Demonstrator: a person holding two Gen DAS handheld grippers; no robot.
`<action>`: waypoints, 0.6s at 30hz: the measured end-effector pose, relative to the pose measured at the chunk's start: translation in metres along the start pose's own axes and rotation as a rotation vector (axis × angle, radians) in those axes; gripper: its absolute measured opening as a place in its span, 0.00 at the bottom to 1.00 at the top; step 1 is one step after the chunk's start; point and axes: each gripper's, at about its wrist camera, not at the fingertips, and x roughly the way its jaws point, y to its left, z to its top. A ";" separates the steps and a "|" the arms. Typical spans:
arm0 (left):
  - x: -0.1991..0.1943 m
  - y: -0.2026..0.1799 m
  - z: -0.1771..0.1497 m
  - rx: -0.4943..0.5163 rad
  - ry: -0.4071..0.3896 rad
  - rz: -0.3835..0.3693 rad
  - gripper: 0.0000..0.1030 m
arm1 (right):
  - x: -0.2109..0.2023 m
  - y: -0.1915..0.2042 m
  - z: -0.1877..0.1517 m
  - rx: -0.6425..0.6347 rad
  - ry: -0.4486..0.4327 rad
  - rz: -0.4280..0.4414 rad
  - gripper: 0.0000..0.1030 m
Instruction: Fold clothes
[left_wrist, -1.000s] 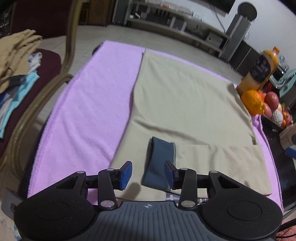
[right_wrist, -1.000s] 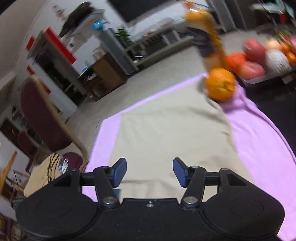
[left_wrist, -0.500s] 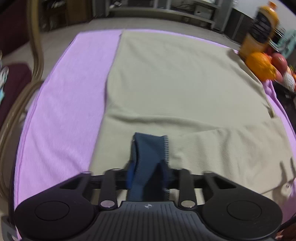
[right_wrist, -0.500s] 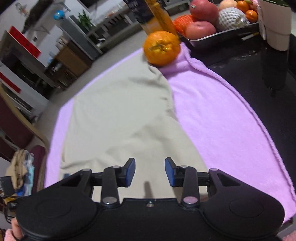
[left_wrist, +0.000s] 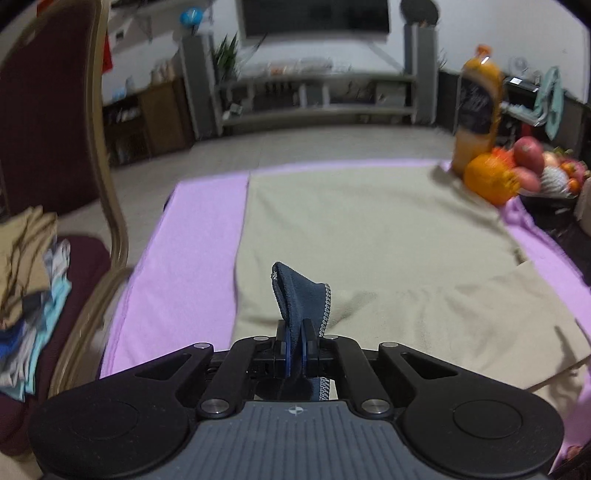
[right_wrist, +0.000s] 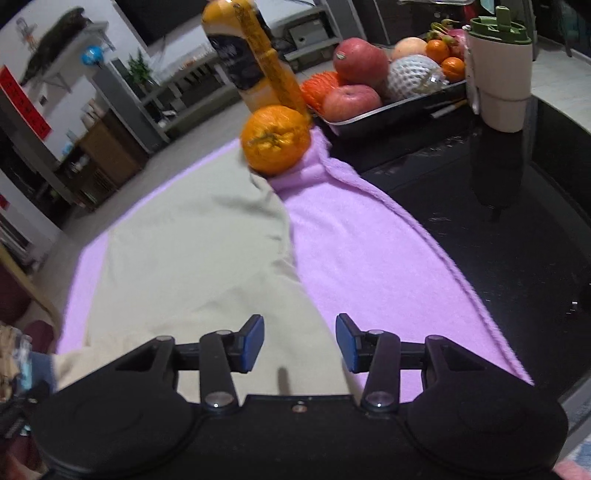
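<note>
The left tool (left_wrist: 294, 345) is clamped on the navy collar band (left_wrist: 301, 295) of a beige garment (left_wrist: 369, 236), and the band stands up off the cloth directly ahead of the tool. The garment lies spread on a pink blanket (left_wrist: 184, 240) that covers the surface, reaching from under both tools out to the far edge. The right tool (right_wrist: 300, 343) stands with its jaws wide and nothing between them, above the garment's right-hand border where it meets the blanket.

Risks noted:
- The left grip appears to take only the narrow band. A sharp pull could slip it free and drop the edge crooked.
- An orange (right_wrist: 275, 139) sits ahead of the right tool, touching the garment's far corner, with a juice bottle (right_wrist: 255, 59) just behind it. If the cloth is dragged, the orange may roll or the bottle may topple.
- A fruit tray (right_wrist: 391, 107) and a lidded cup (right_wrist: 498, 70) stand ahead and to the right on the dark surface (right_wrist: 498, 240), within reach of a wide swing.
- Closing the right tool low could pinch the blanket together with the garment, so both would lift.
</note>
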 end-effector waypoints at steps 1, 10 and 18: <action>0.010 0.004 -0.002 -0.017 0.049 0.009 0.05 | 0.000 0.001 -0.001 -0.007 0.000 0.004 0.19; 0.036 0.009 -0.020 0.017 0.209 0.112 0.08 | 0.008 0.003 -0.004 -0.036 0.013 -0.005 0.16; 0.013 0.028 -0.013 -0.086 0.139 0.094 0.22 | 0.027 0.009 -0.023 -0.184 0.138 -0.111 0.15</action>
